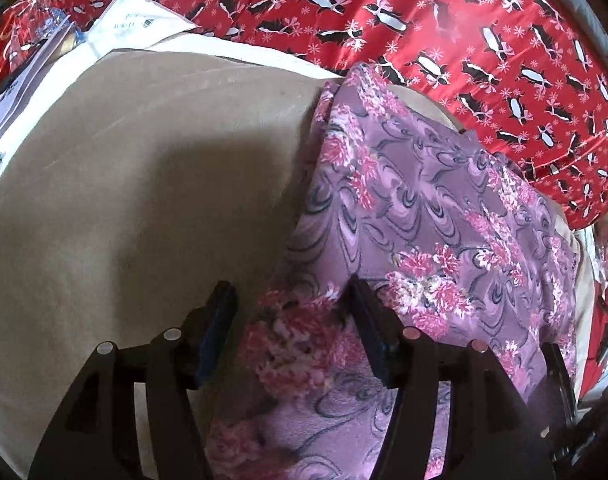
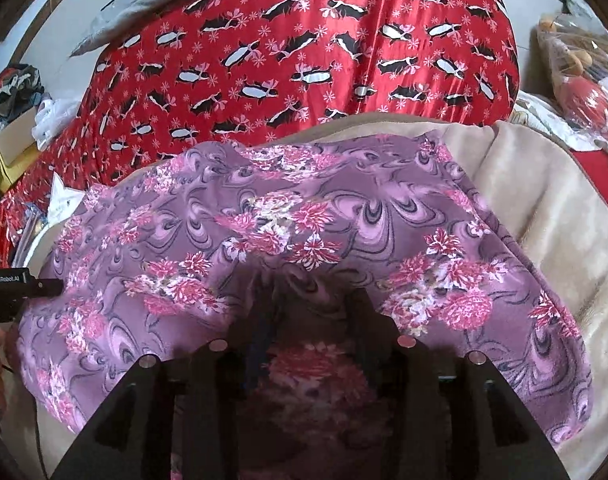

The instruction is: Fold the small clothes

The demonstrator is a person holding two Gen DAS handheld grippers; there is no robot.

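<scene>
A purple garment with pink flowers [image 1: 423, 200] lies spread on a beige blanket [image 1: 144, 160]. My left gripper [image 1: 292, 312] stands open over the garment's near left edge. A fold of the cloth lies between its fingers, and the left pad is apart from the fabric. In the right wrist view the same garment [image 2: 304, 220] fills the middle. My right gripper [image 2: 313, 312] hangs just above it, its jaws apart, flowered cloth showing in the gap with no pad pressing on it. The left gripper's body [image 2: 20, 284] pokes in at the garment's left edge.
A red bedcover with a black-and-white pattern [image 2: 304, 40] lies beyond the beige blanket [image 2: 543, 220]. Papers and plastic packets [image 1: 124, 20] sit at the far left. A bagged toy [image 2: 583, 92] lies at the right, with a cardboard box [image 2: 12, 132] at the left.
</scene>
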